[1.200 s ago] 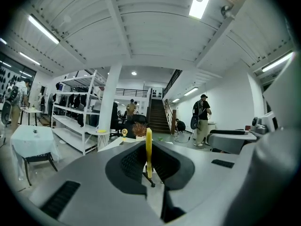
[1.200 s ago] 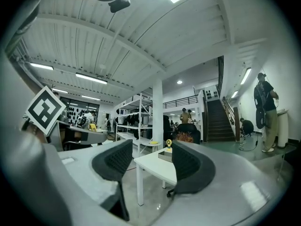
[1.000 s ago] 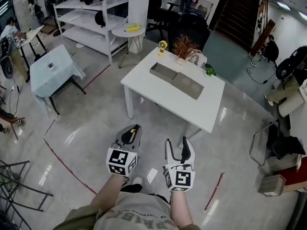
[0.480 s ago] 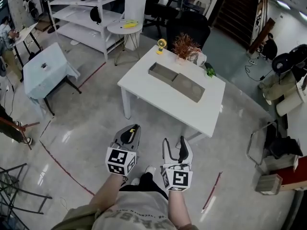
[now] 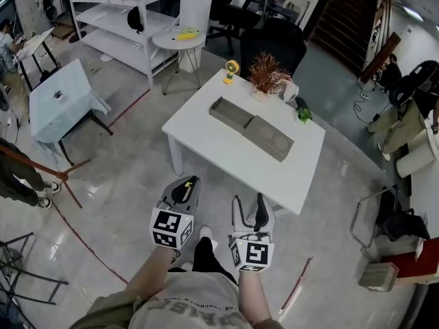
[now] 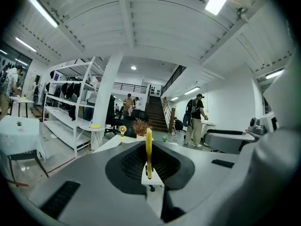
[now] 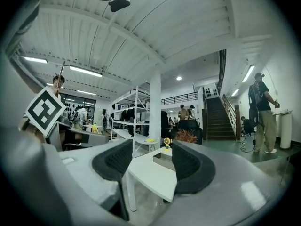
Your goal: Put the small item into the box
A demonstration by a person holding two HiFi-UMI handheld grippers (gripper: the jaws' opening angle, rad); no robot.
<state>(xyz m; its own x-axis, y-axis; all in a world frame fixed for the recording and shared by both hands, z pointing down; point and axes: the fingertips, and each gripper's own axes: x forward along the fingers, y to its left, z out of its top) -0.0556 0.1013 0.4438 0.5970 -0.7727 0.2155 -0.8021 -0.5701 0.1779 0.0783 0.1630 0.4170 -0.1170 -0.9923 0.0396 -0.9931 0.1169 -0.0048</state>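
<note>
The left pads [image 6: 124, 166] are pressed nearly together on a thin yellow item [image 6: 148, 149]. It stands upright between them and is seen edge-on, so its shape is hard to make out; it may be a flat strip or disc. The left gripper [image 5: 187, 184] that holds it points forward toward the table [image 5: 219, 146]. Just beside it, the right gripper [image 7: 151, 166] has its jaws wide apart with nothing between the pads [image 7: 113, 161]; only the table's near corner shows through the gap.

Both grippers hang over the glossy floor [image 5: 123, 177], short of the table's near edge and not touching it. The grey box [image 5: 228, 113] lies on the far half of the table, well apart from the item, with a flat grey panel [image 5: 269, 137] touching its right end. Behind the box, at the far edge, stand a small yellow fan [image 5: 230, 68] and a reddish plant [image 5: 266, 70]
</note>
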